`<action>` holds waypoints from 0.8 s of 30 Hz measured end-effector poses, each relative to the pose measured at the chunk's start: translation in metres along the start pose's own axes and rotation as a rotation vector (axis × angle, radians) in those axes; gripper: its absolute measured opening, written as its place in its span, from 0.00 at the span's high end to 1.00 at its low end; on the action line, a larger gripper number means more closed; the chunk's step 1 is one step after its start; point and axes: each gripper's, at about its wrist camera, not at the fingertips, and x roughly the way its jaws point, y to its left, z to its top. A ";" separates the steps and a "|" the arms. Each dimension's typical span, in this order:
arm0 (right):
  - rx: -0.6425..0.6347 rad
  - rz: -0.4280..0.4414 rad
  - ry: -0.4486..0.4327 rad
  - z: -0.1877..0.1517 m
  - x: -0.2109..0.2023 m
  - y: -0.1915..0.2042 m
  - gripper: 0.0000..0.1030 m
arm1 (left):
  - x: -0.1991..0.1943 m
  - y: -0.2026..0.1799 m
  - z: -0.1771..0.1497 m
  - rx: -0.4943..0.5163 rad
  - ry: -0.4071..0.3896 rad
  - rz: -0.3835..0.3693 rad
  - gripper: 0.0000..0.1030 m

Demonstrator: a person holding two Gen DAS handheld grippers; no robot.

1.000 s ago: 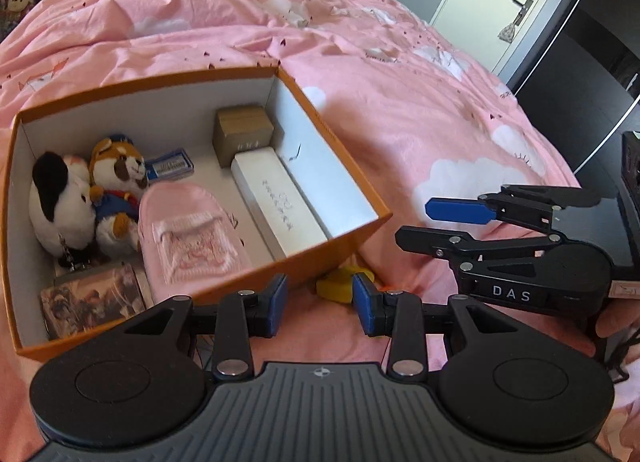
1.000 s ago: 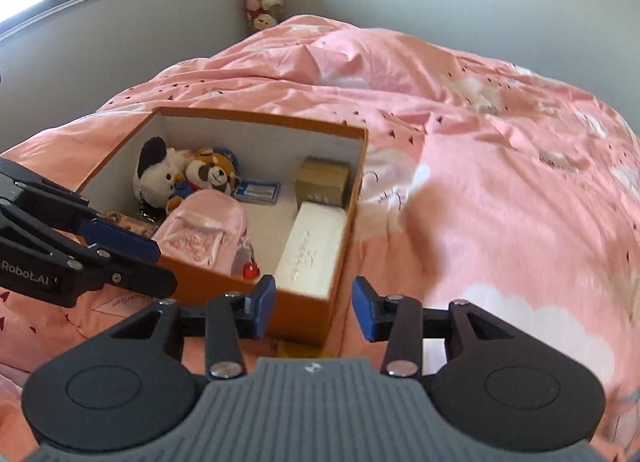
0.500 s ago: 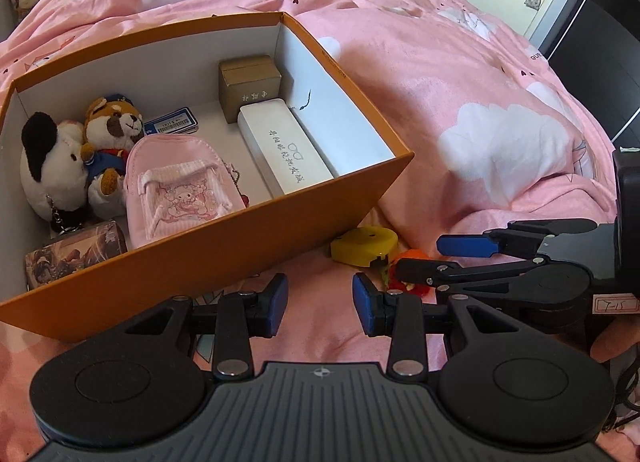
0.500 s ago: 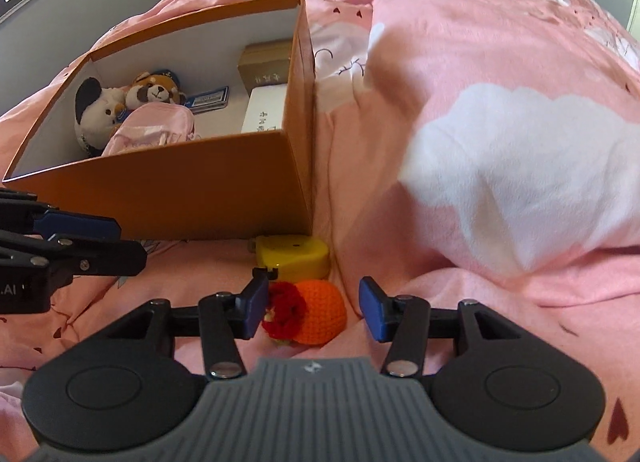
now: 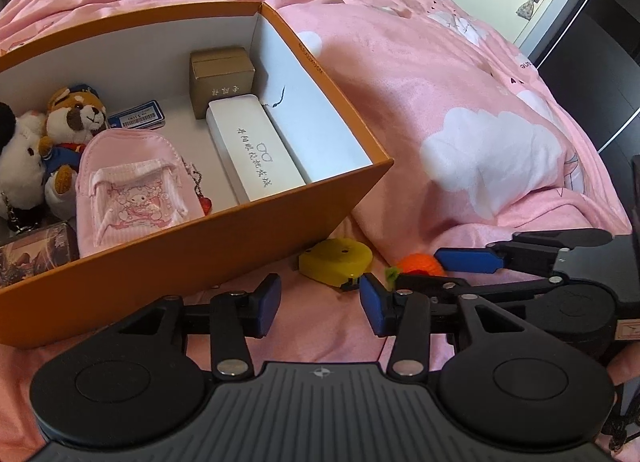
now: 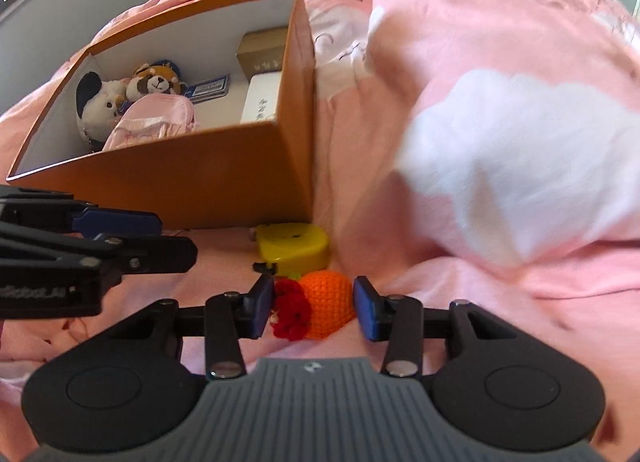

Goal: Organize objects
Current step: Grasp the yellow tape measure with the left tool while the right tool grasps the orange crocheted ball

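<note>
Orange box [image 5: 208, 258] with white inside; pink duvet [image 5: 460, 73] with white clouds. Yellow tape measure [image 6: 292, 248]; orange-and-red crochet toy [image 6: 320, 308]

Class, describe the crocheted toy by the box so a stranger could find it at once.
Find the orange box on the pink bed. Outside its near corner lies a yellow tape measure; the orange crocheted ball touches it, the only knitted, red-flowered thing.

We see each hand-held gripper, left [image 5: 319, 305] and right [image 6: 313, 310], built alike: a grey ribbed body, two round black discs, black linkage arms with silver screws, and blue pads [image 5: 269, 304] on the fingers. White lettering marks the left one's side.
</note>
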 end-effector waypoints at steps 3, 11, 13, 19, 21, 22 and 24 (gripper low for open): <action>-0.026 -0.078 -0.032 0.002 -0.016 -0.008 0.56 | 0.012 -0.008 0.002 -0.003 0.012 -0.007 0.41; 0.145 -0.050 -0.057 -0.001 -0.008 -0.059 0.67 | 0.055 -0.024 0.006 -0.014 0.065 0.042 0.37; 0.126 -0.052 -0.058 -0.001 -0.005 -0.057 0.67 | 0.062 -0.026 0.008 -0.025 0.070 0.054 0.37; 0.187 0.001 -0.072 -0.004 -0.004 -0.068 0.67 | 0.079 -0.034 0.012 -0.031 0.082 0.098 0.33; 0.192 0.008 -0.079 -0.006 -0.005 -0.069 0.67 | 0.086 -0.036 0.013 -0.035 0.091 0.106 0.33; 0.192 0.010 -0.082 -0.006 -0.006 -0.069 0.67 | 0.088 -0.037 0.014 -0.031 0.096 0.117 0.33; 0.195 0.016 -0.084 -0.007 -0.006 -0.070 0.66 | 0.094 -0.040 0.014 -0.018 0.098 0.141 0.34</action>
